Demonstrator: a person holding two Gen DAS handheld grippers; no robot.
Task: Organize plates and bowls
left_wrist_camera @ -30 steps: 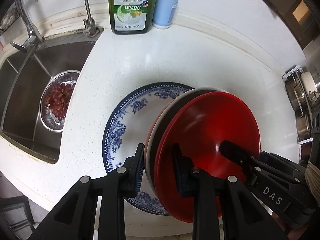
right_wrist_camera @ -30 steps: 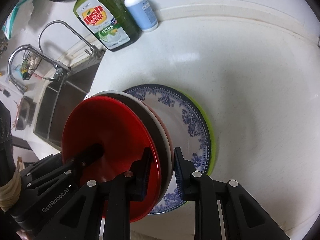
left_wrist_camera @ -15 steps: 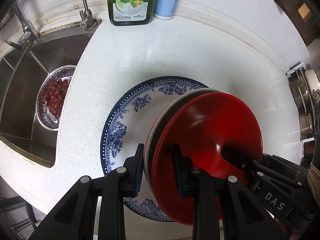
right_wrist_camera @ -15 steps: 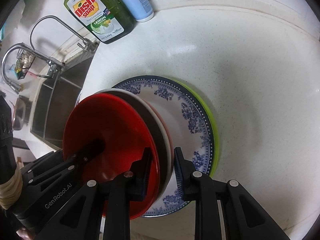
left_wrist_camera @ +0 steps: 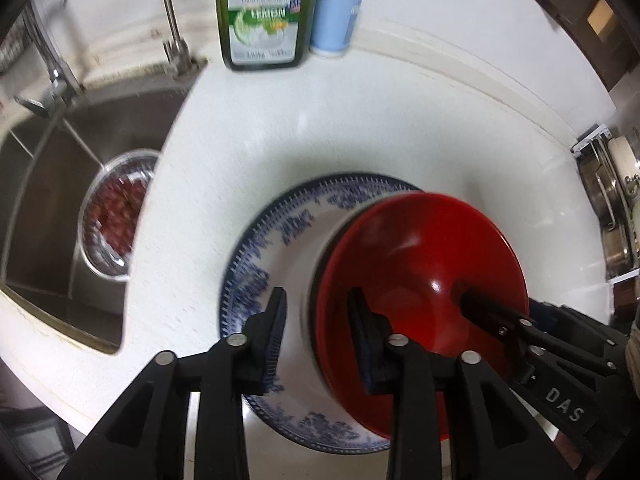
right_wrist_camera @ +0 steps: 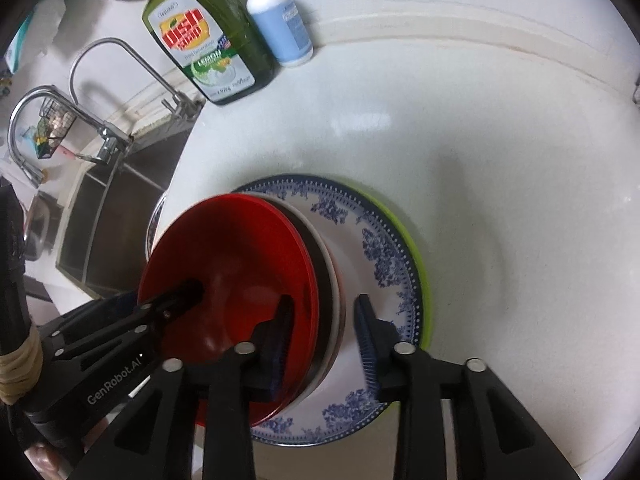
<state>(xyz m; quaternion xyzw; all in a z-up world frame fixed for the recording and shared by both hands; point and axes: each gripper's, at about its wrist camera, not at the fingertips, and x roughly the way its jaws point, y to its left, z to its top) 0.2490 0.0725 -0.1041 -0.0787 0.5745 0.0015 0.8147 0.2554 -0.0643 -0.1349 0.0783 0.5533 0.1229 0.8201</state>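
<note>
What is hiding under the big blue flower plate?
A green plate lies under the blue flower plate; only its rim peeks out on one side in the right wrist view. The rest is covered, so anything else beneath cannot be seen.
</note>
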